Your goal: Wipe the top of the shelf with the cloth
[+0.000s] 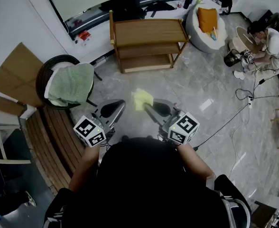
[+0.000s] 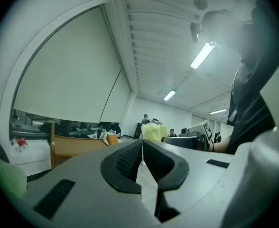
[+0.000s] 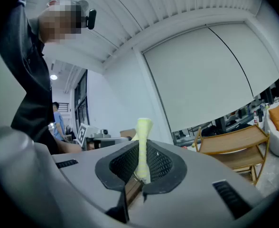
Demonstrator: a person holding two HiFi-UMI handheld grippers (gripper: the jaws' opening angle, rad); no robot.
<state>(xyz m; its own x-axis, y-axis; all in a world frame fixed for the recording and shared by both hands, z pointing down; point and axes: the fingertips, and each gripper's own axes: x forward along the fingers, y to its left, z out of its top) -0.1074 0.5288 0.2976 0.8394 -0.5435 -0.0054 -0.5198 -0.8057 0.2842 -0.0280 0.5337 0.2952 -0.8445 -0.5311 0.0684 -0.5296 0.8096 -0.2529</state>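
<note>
Grey polished floor (image 1: 196,87) filled most of the head view, seen from steeply above. At the far side, near the wall, stood a wooden shelf (image 1: 146,31) with an open top and lower tiers. A white beanbag (image 1: 196,26) with an orange cushion (image 1: 207,19) sat just beside it on the right. A round chair (image 1: 51,65) draped with a green towel (image 1: 72,83) stood to the left. A person (image 1: 267,44) sat on the floor at the far right.

Both grippers were held side by side, well short of the shelf. The right gripper (image 1: 148,109) had its jaws pressed onto a yellow cloth (image 1: 142,99), which stuck up beyond the tips. The left gripper (image 1: 119,106) held nothing, its jaw tips brought together.
</note>
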